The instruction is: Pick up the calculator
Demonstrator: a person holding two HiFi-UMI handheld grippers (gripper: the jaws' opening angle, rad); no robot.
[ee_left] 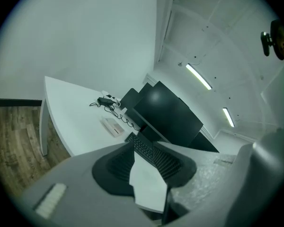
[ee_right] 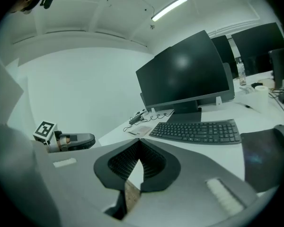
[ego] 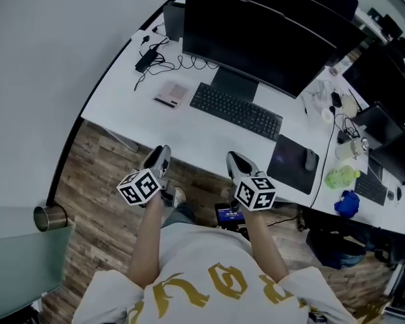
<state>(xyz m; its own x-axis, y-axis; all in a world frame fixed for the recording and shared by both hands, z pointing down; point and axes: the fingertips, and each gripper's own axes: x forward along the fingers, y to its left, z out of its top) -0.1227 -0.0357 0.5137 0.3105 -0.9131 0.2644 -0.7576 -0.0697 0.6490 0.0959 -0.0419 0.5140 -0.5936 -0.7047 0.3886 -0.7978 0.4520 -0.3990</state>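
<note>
The calculator [ego: 172, 94], a small pale slab with a dark strip, lies flat on the white desk [ego: 121, 106] left of the keyboard. It also shows small in the left gripper view, the calculator [ee_left: 112, 126], and in the right gripper view, the calculator [ee_right: 138, 129]. My left gripper [ego: 159, 159] hovers at the desk's front edge, well short of the calculator, jaws shut on nothing. My right gripper [ego: 237, 164] hangs beside it, also shut and empty. In their own views the left gripper [ee_left: 135, 145] and right gripper [ee_right: 139, 143] have tips together.
A black keyboard [ego: 235, 111] sits before a large monitor [ego: 263, 42]. A power adapter with cables [ego: 147, 59] lies at the desk's far left. A dark mouse pad [ego: 293, 162] carries a mouse [ego: 311, 159]. A metal cylinder [ego: 48, 217] stands on the wood floor.
</note>
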